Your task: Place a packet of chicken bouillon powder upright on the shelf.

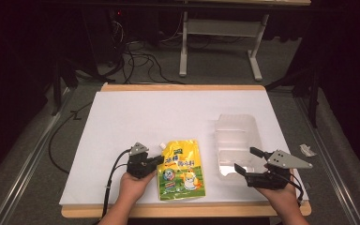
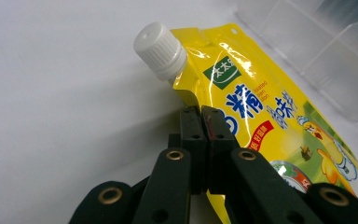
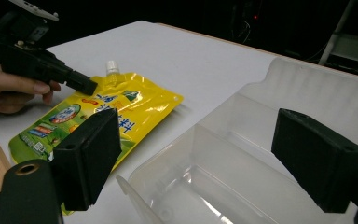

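The high view looks forward and down from above the person's side, taking in the whole white worktop. Each gripper view sits low and close. All three views share the yellow pouch.

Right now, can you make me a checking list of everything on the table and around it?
Surface: white table top with a wooden edge, bare apart from two things.
Job's things: yellow pouch with a white cap, lying flat; clear plastic bin beside it, nothing seen inside.
Clutter: a small crumpled scrap just off the table's right side.
Grippers: left hand-held gripper shut on the pouch's edge below the cap; right hand-held gripper open at the bin's near end.
Cables: one trails from the left hand-held gripper; more lie on the floor behind.
Surroundings: grey floor, a white frame, dark room.
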{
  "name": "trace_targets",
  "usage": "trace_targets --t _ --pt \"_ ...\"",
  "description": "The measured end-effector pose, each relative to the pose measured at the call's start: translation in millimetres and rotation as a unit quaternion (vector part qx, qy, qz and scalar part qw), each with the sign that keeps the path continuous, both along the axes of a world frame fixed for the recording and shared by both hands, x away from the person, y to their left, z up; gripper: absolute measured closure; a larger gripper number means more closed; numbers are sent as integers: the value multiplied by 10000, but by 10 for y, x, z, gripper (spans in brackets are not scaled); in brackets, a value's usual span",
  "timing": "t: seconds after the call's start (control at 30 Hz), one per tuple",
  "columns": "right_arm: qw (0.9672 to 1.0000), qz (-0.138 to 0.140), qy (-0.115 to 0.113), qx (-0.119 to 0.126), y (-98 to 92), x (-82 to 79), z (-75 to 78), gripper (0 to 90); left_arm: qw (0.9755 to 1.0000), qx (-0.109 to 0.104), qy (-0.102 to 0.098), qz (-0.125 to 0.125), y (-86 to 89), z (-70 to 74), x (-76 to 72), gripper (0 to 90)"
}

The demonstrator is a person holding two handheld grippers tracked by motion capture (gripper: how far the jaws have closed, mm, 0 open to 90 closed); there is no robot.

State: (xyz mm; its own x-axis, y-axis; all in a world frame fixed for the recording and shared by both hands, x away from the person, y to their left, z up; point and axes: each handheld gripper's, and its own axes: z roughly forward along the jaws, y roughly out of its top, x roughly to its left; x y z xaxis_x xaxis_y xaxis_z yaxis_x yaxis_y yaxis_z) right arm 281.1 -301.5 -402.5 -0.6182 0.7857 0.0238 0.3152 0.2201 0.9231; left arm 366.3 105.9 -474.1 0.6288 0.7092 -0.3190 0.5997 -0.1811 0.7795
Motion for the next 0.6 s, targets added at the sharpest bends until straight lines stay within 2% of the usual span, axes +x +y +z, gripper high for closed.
trace_targets --t 0.03,0.13,0.33,0.43,0.6 --pt "10000 -3 -1 -7 -3 -1 1 161 9998 -5 -171 52 -15 47 -43 891" --pt "10000 -11 -4 -11 -6 -2 2 162 9990 -18 -435 114 -43 111 -107 891" --pt "10000 -23 -20 -2 -4 -9 8 165 9970 -51 -723 256 -77 191 -201 891" --pt "10000 -34 -10 23 0 -14 9 166 9947 19 -941 403 -111 235 -255 891" --pt "10000 -21 -55 15 -4 -17 18 167 9884 47 -1364 667 -152 306 -348 892"
